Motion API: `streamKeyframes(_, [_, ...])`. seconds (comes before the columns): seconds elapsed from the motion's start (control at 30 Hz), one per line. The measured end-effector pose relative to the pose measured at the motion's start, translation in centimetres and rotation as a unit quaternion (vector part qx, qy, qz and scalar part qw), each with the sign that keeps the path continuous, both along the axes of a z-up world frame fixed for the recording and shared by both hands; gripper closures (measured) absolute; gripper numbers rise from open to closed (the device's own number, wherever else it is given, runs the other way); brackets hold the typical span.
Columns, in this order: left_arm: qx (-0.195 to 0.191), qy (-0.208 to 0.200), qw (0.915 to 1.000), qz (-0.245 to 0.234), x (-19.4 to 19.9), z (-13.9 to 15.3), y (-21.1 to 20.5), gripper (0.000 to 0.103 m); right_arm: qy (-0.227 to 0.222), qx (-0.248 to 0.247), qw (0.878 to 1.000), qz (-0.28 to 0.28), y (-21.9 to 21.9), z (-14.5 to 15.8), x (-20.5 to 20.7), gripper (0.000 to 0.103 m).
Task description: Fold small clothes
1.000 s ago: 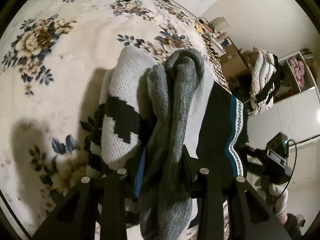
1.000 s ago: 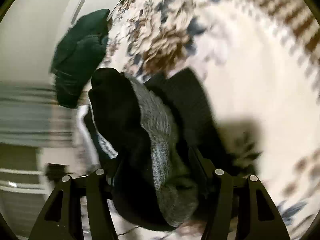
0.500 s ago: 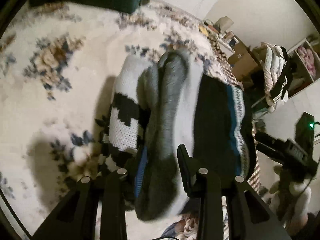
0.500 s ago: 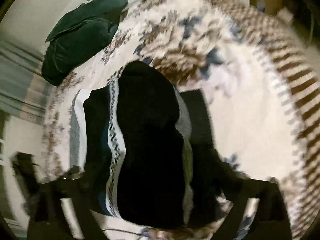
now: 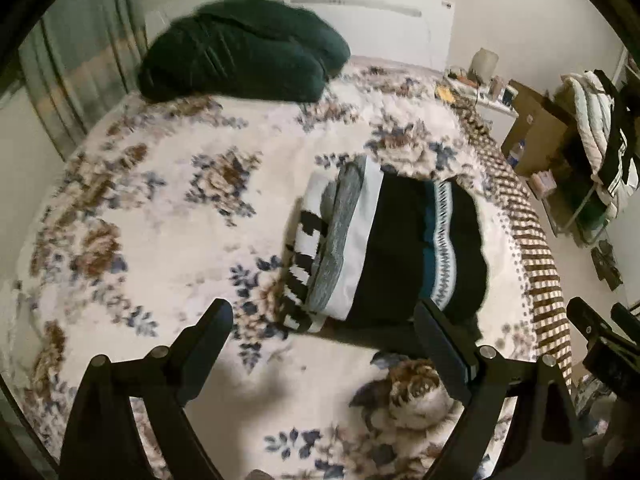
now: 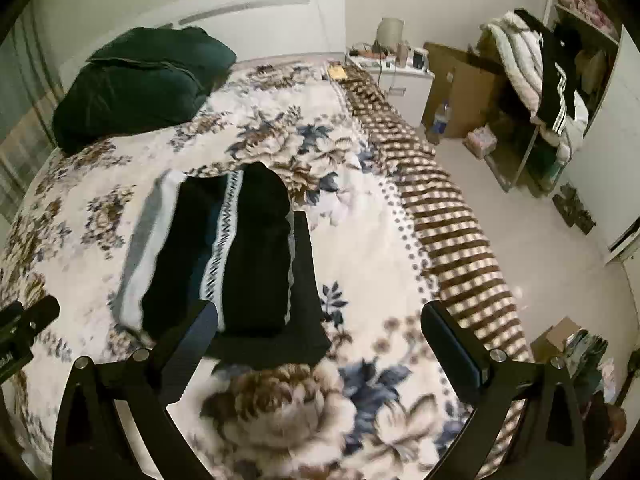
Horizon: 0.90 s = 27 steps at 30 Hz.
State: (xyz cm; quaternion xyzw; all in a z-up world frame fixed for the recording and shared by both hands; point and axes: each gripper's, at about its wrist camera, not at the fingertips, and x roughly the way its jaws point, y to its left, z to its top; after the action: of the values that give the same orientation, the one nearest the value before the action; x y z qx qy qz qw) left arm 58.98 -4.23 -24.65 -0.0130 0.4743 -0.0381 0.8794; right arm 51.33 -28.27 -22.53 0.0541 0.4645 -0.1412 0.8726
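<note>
A row of folded small clothes lies on the floral bedspread [image 5: 168, 240]: a white and black knit sock [image 5: 308, 236], a grey sock [image 5: 340, 232], a white piece [image 5: 364, 240] and a black garment with a teal and white patterned band [image 5: 438, 240]. My left gripper [image 5: 320, 312] hovers above the row's near end, its jaws opening, nothing between them. In the right wrist view the black garment [image 6: 260, 248] rests on a flat dark cloth [image 6: 308, 280]. My right gripper [image 6: 320, 314] stands open and empty above the bed, beside the pile's near right corner.
A dark green pillow [image 6: 136, 84] lies at the head of the bed by the white headboard [image 6: 260, 20]. A brown striped blanket [image 6: 444, 208] marks the bed's right edge. Beyond it are bare floor, a cardboard box [image 6: 460, 88] and a rack hung with clothes [image 6: 532, 80].
Both grippers let go of the socks they held, opened wide and rose back from the pile. The socks now lie in the row on the bed.
</note>
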Motion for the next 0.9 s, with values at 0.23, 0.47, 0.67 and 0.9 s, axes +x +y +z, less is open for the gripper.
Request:
streamKeyframes(0.23, [0.003, -0.035, 0.9994, 0.003, -7.2, 7.8, -0.7, 0.01, -0.047, -0.017, 0.998, 0.023, 1.5, 9.7, -7.9, 0.0])
streamKeyframes(0.47, [0.005, -0.061, 0.9981, -0.003, -14.3, 14.0, -1.0, 0.01, -0.086, -0.019, 0.995, 0.043, 3.1, 19.0, -16.4, 0.0])
streamKeyframes(0.67, [0.002, -0.084, 0.9964, -0.01, -19.9, 18.2, -0.2, 0.011, -0.109, -0.022, 0.992, 0.051, 4.9, 25.5, -23.8, 0.0])
streamKeyframes(0.9, [0.012, -0.108, 0.9938, -0.025, -25.3, 21.3, 0.4, 0.011, -0.128, -0.02, 0.99, 0.048, 7.2, 30.9, -31.9, 0.0])
